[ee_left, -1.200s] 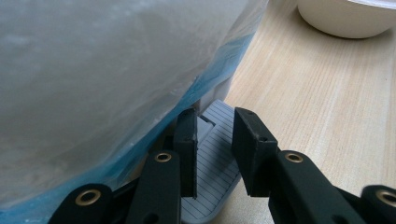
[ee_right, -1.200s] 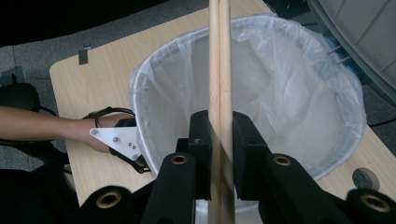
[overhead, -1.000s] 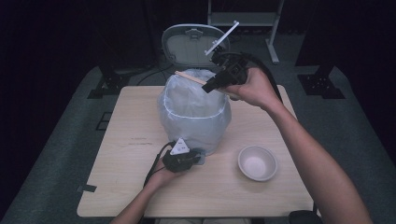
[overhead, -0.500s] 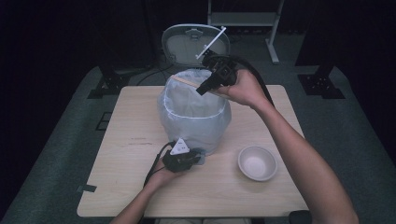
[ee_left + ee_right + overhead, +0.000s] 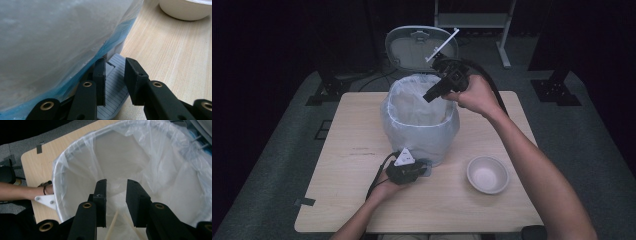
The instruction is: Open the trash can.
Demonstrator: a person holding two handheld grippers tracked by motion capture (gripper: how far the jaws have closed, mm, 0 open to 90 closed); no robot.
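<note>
While above the lined bin (image 5: 422, 127), right claw (image 5: 432, 94) just opened, empty, chopsticks (image 5: 112, 227) inside; left claw (image 5: 424, 168) slack on pedal (image 5: 115, 85).

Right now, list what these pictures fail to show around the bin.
Inside the liner, high view: hazy plastic, too small to tell contents.
Wooden sticks, right gripper view: cut off by the bottom edge.
Bowl, left gripper view: cut by the top edge.
</note>
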